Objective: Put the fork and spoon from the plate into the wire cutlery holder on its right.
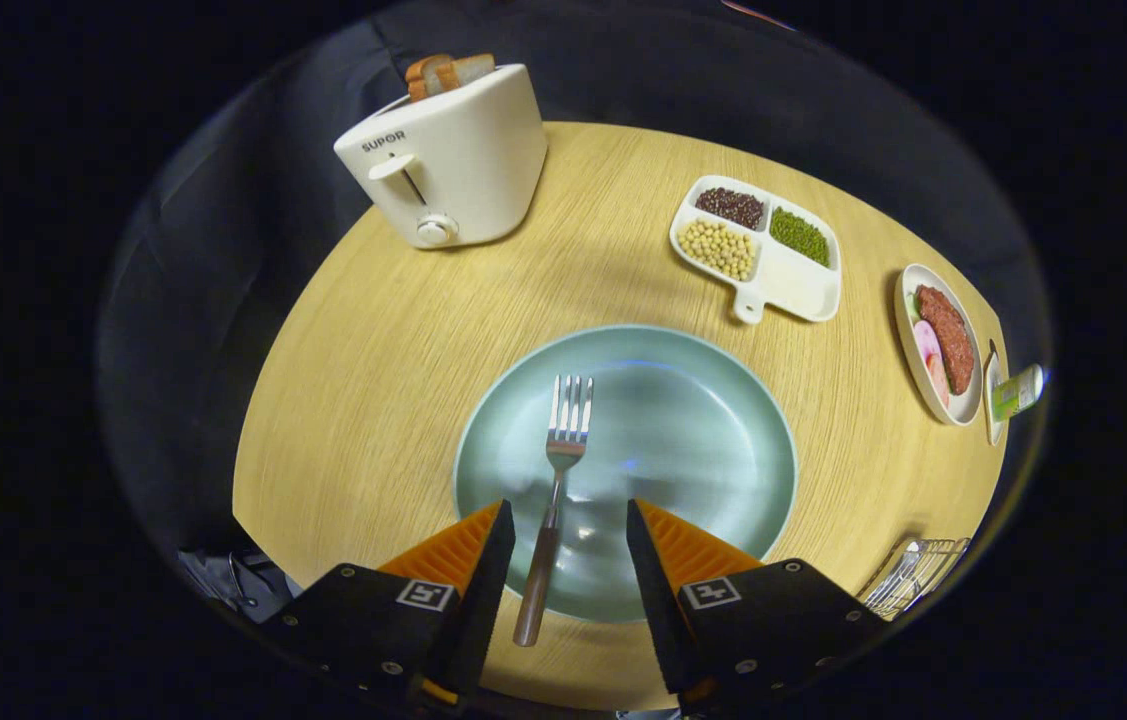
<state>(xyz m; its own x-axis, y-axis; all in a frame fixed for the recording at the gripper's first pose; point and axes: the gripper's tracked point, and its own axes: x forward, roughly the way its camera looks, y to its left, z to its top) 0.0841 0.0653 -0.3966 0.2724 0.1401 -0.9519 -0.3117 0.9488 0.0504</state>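
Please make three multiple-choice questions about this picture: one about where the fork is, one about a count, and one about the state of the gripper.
1. Where does the fork lie?
A. In the wire cutlery holder
B. On the green plate, its handle between the fingers
C. Beside the toaster

2. How many compartments of the divided dish hold beans?
A. One
B. Three
C. Five

3. What state is the gripper in?
A. Open, touching nothing
B. Shut on the fork
C. Shut on the plate rim

Answers:
1 B: the tines rest on the plate and the handle runs down between the fingers.
2 B: dark, green and pale beans fill three sections.
3 A: a wide gap separates both fingers from the fork handle.
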